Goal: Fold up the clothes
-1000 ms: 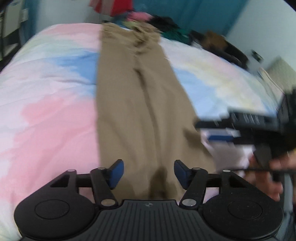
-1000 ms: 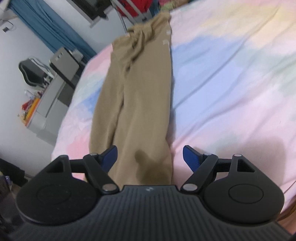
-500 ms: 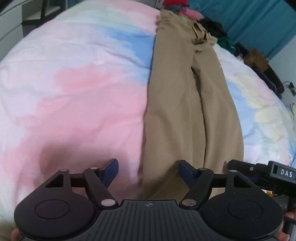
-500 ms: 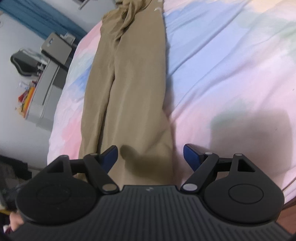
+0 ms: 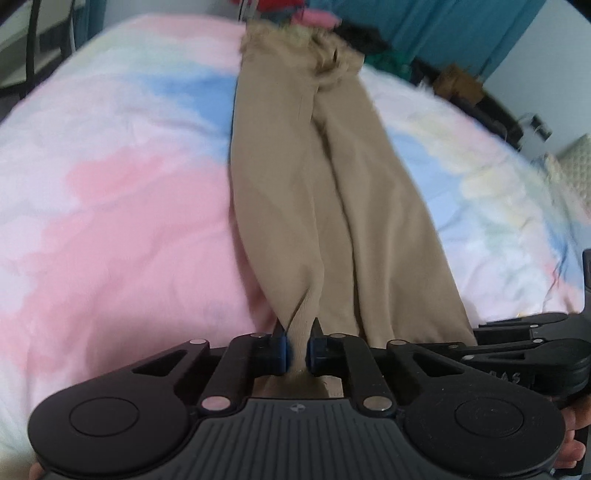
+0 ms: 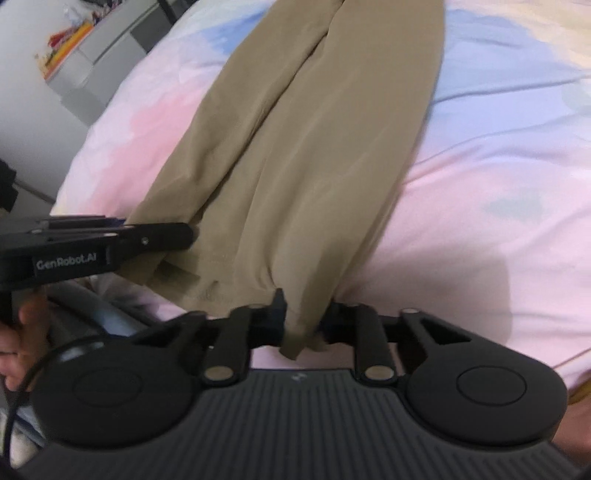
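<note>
Tan trousers [image 5: 314, 192] lie lengthwise on a pastel tie-dye bedspread [image 5: 122, 192], waistband far away, both legs side by side. My left gripper [image 5: 297, 350] is shut on the hem of the left leg, whose cloth bunches between the blue pads. In the right wrist view the same trousers [image 6: 306, 140] run away from me, and my right gripper [image 6: 304, 325] is shut on the hem of the right leg. The left gripper [image 6: 110, 240] shows there from the side, clamped on the other leg's hem. The right gripper's body [image 5: 532, 350] shows at the left wrist view's right edge.
A heap of clothes [image 5: 332, 26] sits past the waistband, with a teal curtain [image 5: 424, 29] behind. A grey cabinet [image 6: 99, 55] stands left of the bed. Bedspread [image 6: 498, 155] stretches wide on both sides of the trousers. A hand [image 6: 22, 332] holds the left gripper.
Both grippers were open over the leg ends; each has since shut on a hem, pulling the cloth into a pinch. The left gripper shifted right onto the left leg.
</note>
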Motion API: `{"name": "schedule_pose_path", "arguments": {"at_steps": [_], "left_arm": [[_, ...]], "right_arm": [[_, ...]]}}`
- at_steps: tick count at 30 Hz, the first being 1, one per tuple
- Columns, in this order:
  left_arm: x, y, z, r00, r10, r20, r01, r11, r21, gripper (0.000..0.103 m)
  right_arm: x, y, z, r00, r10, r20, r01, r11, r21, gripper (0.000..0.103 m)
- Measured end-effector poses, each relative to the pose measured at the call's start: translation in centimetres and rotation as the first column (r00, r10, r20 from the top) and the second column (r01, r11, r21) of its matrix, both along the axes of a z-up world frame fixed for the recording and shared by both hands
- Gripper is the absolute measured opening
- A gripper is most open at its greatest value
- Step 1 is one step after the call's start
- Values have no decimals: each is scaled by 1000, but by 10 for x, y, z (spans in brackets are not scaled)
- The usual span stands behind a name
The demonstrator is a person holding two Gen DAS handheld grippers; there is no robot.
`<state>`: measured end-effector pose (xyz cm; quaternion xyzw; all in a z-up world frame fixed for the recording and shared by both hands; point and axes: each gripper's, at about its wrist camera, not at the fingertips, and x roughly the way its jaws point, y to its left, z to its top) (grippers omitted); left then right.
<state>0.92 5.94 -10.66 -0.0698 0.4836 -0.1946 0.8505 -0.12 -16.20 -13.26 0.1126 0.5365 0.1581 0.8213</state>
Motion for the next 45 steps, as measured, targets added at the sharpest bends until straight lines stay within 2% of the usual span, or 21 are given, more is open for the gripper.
{"name": "schedule_pose_path", "arguments": {"at_steps": [4,7,10,13,18,21,25,28,30,33,36,39,42,45], "left_arm": [[-13,11,28,988,49,147,-36,995,-93,10],[-20,18,58,971,99,215,-55,978,-201,9],[-30,14,93,944,124,305,-46,967,-250,9],[-42,9,119,926,136,351,-36,960,-277,9],[-69,-2,159,897,149,415,-15,951,-308,9],[-99,4,163,898,132,420,0,953,-302,9],[-147,8,150,890,153,429,-30,959,-281,9],[-157,12,145,894,162,417,-42,958,-284,9],[-144,9,145,893,157,422,-35,959,-282,9],[-110,3,146,897,161,412,-39,957,-289,10],[-66,-7,149,888,153,433,-43,967,-252,10],[-20,-21,150,872,136,471,-53,981,-185,10],[29,-34,141,868,132,478,-75,988,-138,10],[79,-46,124,876,137,462,-99,989,-106,10]], "right_arm": [[-8,-23,31,991,-92,93,83,992,98,15],[-13,-41,54,974,-165,156,138,975,175,15],[-19,-58,77,947,-242,212,185,949,255,14],[-26,-66,109,917,-289,275,201,930,308,14],[-45,-62,140,887,-298,354,171,922,347,14],[-66,-61,143,888,-287,360,158,924,348,14],[-87,-67,138,895,-292,337,161,917,366,14],[-103,-71,134,901,-295,319,164,911,380,14],[-106,-73,134,900,-299,316,169,909,381,14],[-82,-73,139,887,-314,337,185,913,363,15],[-43,-77,143,871,-336,357,208,913,352,15],[-2,-79,141,860,-350,371,224,913,341,15],[45,-80,134,854,-362,374,248,914,320,15],[84,-78,122,846,-367,387,271,921,282,15]]}}
